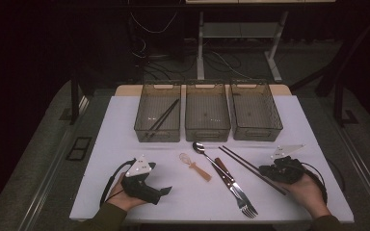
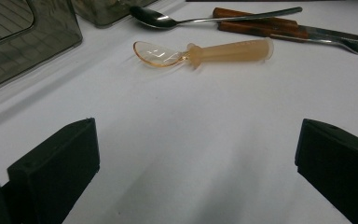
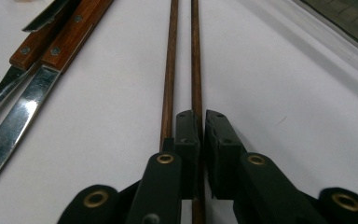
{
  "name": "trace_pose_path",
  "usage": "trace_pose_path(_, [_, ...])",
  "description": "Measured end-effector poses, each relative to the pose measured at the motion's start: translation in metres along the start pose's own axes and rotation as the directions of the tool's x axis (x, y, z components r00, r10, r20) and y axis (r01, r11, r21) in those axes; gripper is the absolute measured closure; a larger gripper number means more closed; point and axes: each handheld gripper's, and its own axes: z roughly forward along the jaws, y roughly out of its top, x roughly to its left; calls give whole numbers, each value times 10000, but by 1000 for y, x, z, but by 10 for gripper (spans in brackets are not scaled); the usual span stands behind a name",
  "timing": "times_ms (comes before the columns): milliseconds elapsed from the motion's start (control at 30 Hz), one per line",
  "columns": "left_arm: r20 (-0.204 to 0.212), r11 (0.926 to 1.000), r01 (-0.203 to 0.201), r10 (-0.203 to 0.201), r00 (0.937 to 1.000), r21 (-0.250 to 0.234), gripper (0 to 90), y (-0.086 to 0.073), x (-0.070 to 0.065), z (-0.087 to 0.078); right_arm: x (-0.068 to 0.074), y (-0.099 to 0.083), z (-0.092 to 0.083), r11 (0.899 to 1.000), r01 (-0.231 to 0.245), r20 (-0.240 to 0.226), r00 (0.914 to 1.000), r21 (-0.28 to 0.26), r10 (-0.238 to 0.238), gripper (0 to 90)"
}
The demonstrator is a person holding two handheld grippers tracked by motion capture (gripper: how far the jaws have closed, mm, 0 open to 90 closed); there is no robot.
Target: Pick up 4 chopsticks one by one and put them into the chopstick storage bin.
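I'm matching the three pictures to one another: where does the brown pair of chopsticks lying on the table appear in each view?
High view: the chopsticks lie right of centre, slanting from the bins down to the right gripper.
Left gripper view: not in it.
Right gripper view: chopsticks run up the centre, the near end of one pinched between the jaws.
Shared landmark: the wooden-handled fork, left of the chopsticks in the high view and the right gripper view, top right in the left gripper view.

no legible text, no labels, brands, numbers or signs
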Motion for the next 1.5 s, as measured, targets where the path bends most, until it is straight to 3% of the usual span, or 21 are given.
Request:
trace_pose_path(367, [76,10000,8,-8,10000,5,0,0,0,1,-2,0,0,9999,-125,-129,9998,-62,124,851])
trace_pose_path(500, [105,10000,12,-12,9999,6,0,0,0,1,-3,0,-2,9998,-130,16,9999,-116,131,851])
trace_pose_path(867, [206,10000,-34,33,9998,17,0,0,0,1,-5,0,-9,9982,-261,-149,9996,-532,254,851])
trace_pose_path(1500, [373,9999,-85,88,9993,-96,0,-2,3,1,-1,13,-26,9935,-369,-909,9955,-1073,271,851])
